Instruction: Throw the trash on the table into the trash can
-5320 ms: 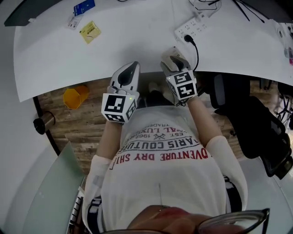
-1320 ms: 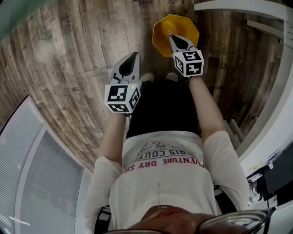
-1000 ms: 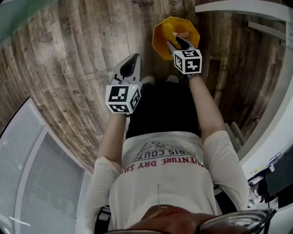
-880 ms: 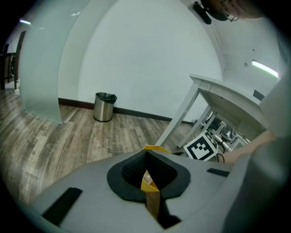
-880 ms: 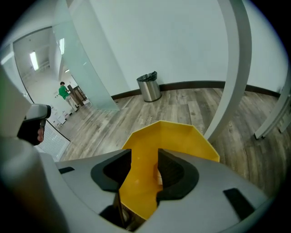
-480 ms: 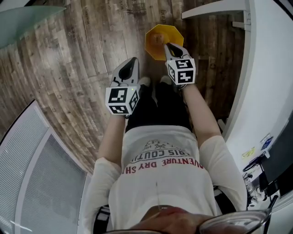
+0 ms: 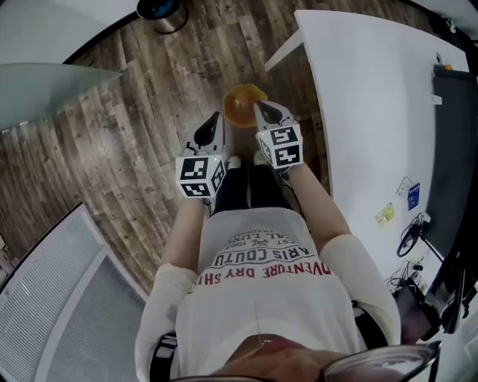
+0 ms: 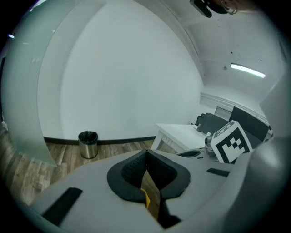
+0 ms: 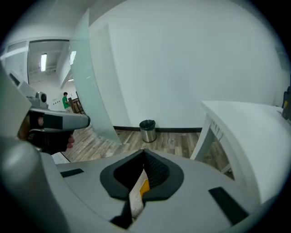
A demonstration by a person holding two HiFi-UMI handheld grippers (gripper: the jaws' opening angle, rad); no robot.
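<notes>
The orange trash can (image 7: 240,104) stands on the wood floor just ahead of the person's feet, left of the white table (image 7: 358,89). Both grippers hang well above it. My left gripper (image 7: 216,118) sits left of the can, its jaws shut with nothing between them (image 8: 146,154). My right gripper (image 7: 259,105) overlaps the can's right rim in the head view; its jaws have just been closing and now stand shut and empty (image 9: 144,154). A sliver of orange shows below its pads. What lies inside the can is too small to tell.
A steel bin (image 7: 160,9) stands far off by the white wall, also seen as the steel bin (image 9: 147,130). A frosted glass partition (image 7: 45,82) runs at the left. On the table lie a yellow note (image 7: 385,215) and a blue card (image 7: 413,195).
Both grippers have risen high above the orange can, which now looks smaller. The right jaws, open over the can a second ago, have closed empty. The table has come into view at right.
</notes>
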